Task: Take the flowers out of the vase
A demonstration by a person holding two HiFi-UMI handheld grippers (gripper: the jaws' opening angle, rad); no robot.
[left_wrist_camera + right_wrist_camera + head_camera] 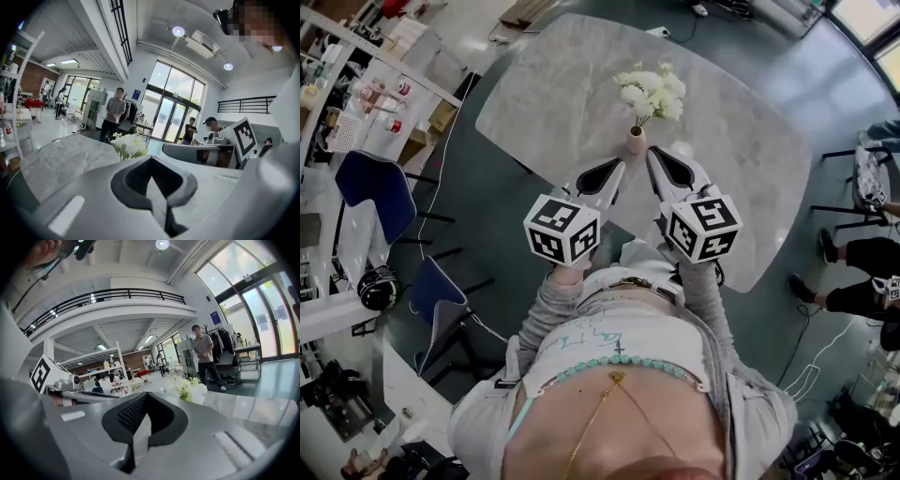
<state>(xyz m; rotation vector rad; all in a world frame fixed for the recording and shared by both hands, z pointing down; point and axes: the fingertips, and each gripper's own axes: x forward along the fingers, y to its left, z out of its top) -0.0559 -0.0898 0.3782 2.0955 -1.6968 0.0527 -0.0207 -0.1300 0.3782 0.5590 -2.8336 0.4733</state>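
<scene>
Left gripper and right gripper hover, fingers clenched on nothing, just short of the vase on the bench, flowers in it; I'd open right, pinch stems low, brace vase with left, lift straight up.

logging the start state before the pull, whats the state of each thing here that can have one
flowers: in the vase, upright, not gripped
vase: upright on the table, holding the flowers
left hand-held gripper: shut, nothing between its jaws, pointed at the vase
right hand-held gripper: shut, nothing between its jaws, tip close by the vase
</scene>
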